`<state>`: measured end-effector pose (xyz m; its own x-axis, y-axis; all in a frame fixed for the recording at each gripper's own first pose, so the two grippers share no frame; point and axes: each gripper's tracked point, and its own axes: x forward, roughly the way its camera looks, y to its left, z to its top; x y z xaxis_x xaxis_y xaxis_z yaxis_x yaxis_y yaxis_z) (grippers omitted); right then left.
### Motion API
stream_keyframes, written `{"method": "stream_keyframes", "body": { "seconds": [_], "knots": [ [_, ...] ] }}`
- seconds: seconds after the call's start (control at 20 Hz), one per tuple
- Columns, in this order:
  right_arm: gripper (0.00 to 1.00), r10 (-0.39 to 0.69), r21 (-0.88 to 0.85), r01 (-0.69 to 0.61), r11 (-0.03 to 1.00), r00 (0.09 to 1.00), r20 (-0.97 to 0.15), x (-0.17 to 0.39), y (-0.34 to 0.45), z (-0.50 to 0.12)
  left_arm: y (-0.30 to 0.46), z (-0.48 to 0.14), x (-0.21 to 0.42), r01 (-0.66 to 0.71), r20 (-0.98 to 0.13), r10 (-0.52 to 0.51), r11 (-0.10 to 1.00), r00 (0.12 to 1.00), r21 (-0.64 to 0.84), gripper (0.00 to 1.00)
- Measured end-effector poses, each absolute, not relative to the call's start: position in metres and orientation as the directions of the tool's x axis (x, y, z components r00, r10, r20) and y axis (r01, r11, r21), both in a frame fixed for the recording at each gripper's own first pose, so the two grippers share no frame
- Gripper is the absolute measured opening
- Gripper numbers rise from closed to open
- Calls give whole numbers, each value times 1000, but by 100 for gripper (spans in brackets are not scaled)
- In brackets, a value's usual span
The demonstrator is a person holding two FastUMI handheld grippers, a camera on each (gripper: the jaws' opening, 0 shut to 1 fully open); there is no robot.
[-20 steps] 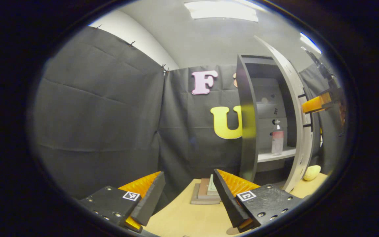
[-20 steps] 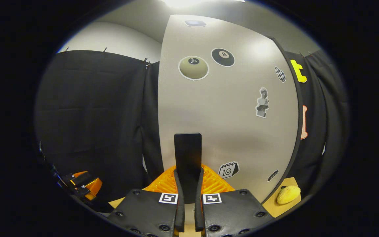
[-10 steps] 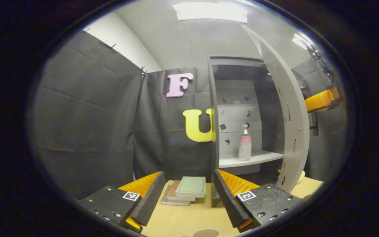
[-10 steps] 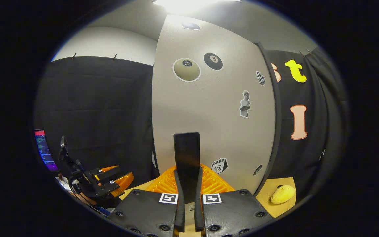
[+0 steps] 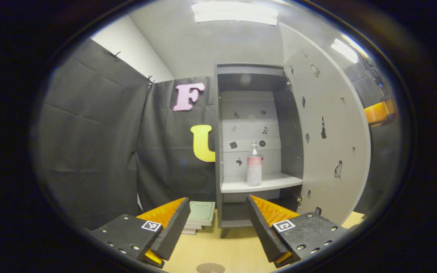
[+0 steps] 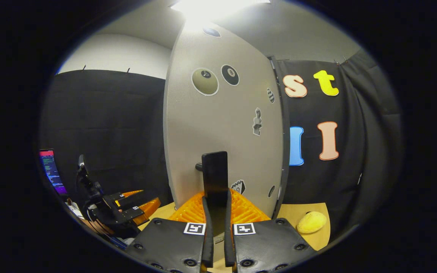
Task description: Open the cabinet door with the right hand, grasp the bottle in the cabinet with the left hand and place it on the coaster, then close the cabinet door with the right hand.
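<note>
Cabinet door (image 6: 222, 125) smooth matt grey laminate (stickers glossier); table (image 5: 226, 248) pale wood; bottle (image 5: 254, 170) clear plastic.

Left gripper (image 5: 215, 227), right gripper (image 6: 215, 242): black screwed plates w/ square b&w markers, ribbed fingers (image 5: 269, 208)

Overhead ceiling-light (image 5: 235, 12) glare, fisheye warping

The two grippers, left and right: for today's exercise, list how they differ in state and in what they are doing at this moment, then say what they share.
The left gripper is open, its fingers spread wide; the right gripper is shut on the door handle. The left gripper holds nothing and points at the bottle on the cabinet shelf, well short of it; the right gripper is at the cabinet door, which stands open. Both carry square printed markers near their fingers.
</note>
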<state>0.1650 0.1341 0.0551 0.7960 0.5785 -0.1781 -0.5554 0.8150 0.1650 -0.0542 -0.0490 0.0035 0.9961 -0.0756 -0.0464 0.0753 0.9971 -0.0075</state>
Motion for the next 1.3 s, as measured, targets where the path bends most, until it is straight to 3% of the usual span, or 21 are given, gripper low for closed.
{"method": "stream_keyframes", "body": {
  "seconds": [0.55,0.8,1.0,1.05,1.1,1.3],
  "knots": [
    [13,549,169,-525,834,821,-159,171,101,53,-100,12,-67,67,-36,-67,998,997,0,93],
    [10,479,190,-450,873,863,-158,178,77,51,-118,20,-74,48,-28,-48,999,998,13,91],
    [13,519,238,-479,845,842,-148,175,84,52,-132,32,-69,39,-12,-38,998,999,50,91],
    [10,515,211,-482,851,843,-155,177,79,52,-136,36,-68,40,-6,-39,998,999,56,91],
    [16,521,191,-492,850,839,-159,173,75,53,-139,39,-64,42,1,-42,997,999,59,89],
    [19,514,183,-487,854,843,-156,151,59,48,-148,54,-48,47,24,-49,997,999,58,89]
  ]
}}
